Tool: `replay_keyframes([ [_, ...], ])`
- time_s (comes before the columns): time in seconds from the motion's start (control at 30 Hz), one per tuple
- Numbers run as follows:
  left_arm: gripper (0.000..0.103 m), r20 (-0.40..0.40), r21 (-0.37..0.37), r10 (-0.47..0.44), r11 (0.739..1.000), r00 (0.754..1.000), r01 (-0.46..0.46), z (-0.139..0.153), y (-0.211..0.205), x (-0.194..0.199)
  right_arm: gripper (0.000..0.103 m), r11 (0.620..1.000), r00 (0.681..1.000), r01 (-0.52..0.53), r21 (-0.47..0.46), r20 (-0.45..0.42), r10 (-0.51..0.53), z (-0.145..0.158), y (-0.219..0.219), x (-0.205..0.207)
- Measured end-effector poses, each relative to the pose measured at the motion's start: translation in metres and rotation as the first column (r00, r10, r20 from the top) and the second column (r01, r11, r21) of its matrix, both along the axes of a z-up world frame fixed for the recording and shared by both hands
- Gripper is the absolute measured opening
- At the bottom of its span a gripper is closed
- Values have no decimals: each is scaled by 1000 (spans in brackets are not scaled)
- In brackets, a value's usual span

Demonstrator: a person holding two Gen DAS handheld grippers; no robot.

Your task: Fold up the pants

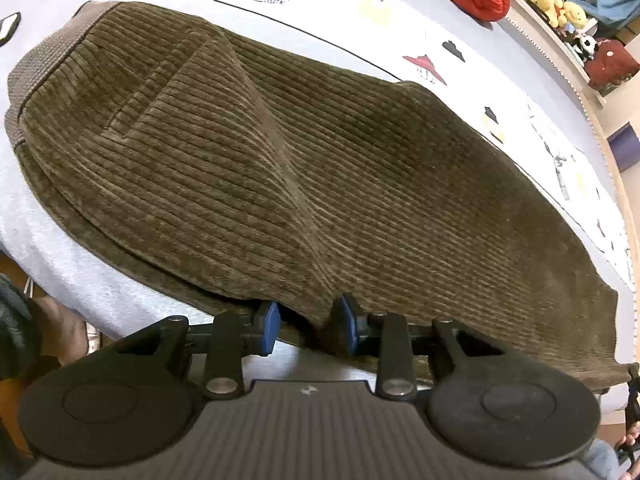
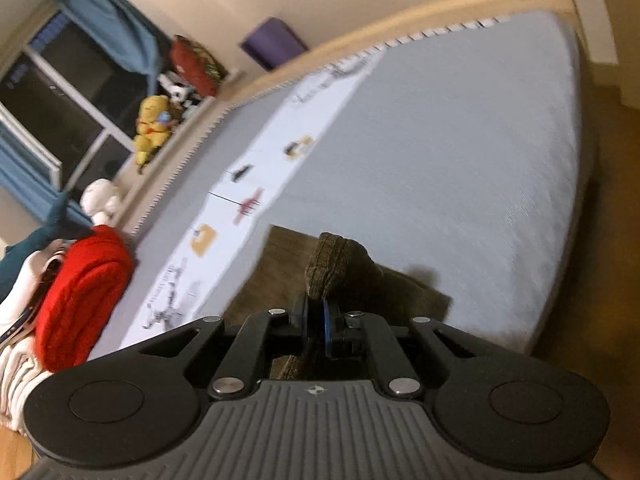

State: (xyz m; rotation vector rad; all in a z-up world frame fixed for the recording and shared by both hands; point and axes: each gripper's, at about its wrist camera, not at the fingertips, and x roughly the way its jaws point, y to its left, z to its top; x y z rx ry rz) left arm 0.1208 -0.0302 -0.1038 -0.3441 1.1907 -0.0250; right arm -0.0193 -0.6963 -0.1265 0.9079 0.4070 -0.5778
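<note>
Brown corduroy pants [image 1: 320,160] on bed [image 1: 360,28], left gripper [image 1: 308,324] fingers released at near edge, right gripper [image 2: 316,328] fingers clenched on raised fabric

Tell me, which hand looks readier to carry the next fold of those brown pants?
Probably the right: its tool is clamped on a bunched fold of the pants. The left tool stands open at the pants' edge, gripping nothing.

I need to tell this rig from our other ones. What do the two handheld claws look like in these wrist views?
Both look alike. The left claw and the right claw have black linkage arms with silver round pivot screws, blue pads on the fingertips, two round black discs either side, and a grey ribbed housing bearing a small compass-like mark. No cables show. A dark sleeve edge appears beside the left one.
</note>
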Motion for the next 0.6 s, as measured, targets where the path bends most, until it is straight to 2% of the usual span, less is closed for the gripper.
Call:
replay_keyframes([
  [0.1,41,2,16,-14,1000,1000,14,-3,1,-2,7,999,997,33,43,-75,-30,-24,-6,-9],
  [0.13,41,3,16,-20,1000,1000,20,-2,1,-3,10,997,990,50,67,-132,-41,-39,-9,-11],
  [0.17,45,1,21,-28,999,1000,28,0,1,-3,13,995,987,61,75,-153,-49,-47,-12,-15],
  [0.2,51,2,26,-37,999,999,37,3,2,-3,13,994,993,67,86,-105,-58,-48,-11,-21],
  [0.23,55,12,30,-41,999,999,41,7,3,-4,19,990,991,96,103,-105,-85,-45,-12,-28],
  [0.27,63,30,33,-42,999,999,41,13,5,-5,31,988,989,111,109,-106,-99,-42,-12,-33],
  [0.3,71,45,33,-42,999,998,40,19,7,-5,38,987,986,125,105,-120,-113,-37,-13,-36],
  [0.33,74,66,29,-42,999,997,40,26,9,-6,48,986,978,148,73,-156,-135,-30,-14,-38],
  [0.4,85,128,45,-46,998,991,41,43,14,-6,49,985,968,172,-18,-185,-172,-13,-14,-39],
  [0.47,85,184,77,-64,996,981,51,59,17,-2,49,981,968,166,-98,-172,-181,8,-15,-37],
  [0.6,87,255,126,-134,986,958,105,81,13,24,49,991,989,64,-118,-128,-79,32,-23,-4],
])
